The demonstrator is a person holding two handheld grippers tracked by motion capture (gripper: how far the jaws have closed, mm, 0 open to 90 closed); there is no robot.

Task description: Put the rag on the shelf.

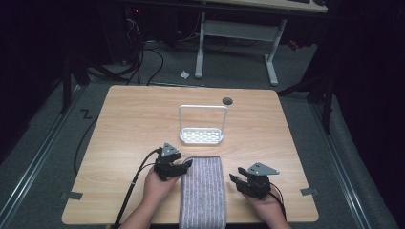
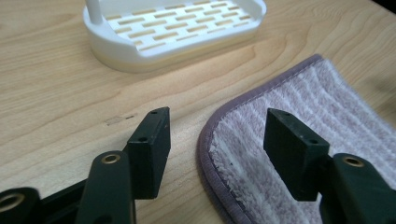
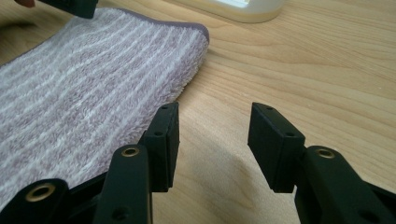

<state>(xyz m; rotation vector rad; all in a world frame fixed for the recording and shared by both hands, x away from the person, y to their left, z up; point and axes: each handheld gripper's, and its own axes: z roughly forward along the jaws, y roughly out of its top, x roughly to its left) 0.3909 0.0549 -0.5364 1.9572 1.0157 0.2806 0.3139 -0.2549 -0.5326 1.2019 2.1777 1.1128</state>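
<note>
I have both claws spread open and holding nothing. The folded towel [image 1: 203, 191] lies on the table [image 1: 124, 124] between them, its corner just under my left claw [image 1: 179, 168], its edge beside my right claw [image 1: 237, 179]. Release looks done; next I'd regrasp for another fold.

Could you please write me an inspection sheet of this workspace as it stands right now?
Surface: wooden table, a round hole near its far edge.
Job's things: folded striped towel at the near edge; white rack beyond it.
Clutter: nothing seen.
Grippers: left gripper open, the towel's corner between its jaws, not pinched; right gripper open over bare wood beside the towel.
Cables: black cable trails from the left gripper.
Surroundings: grey floor, desk frame behind, floor cables.
</note>
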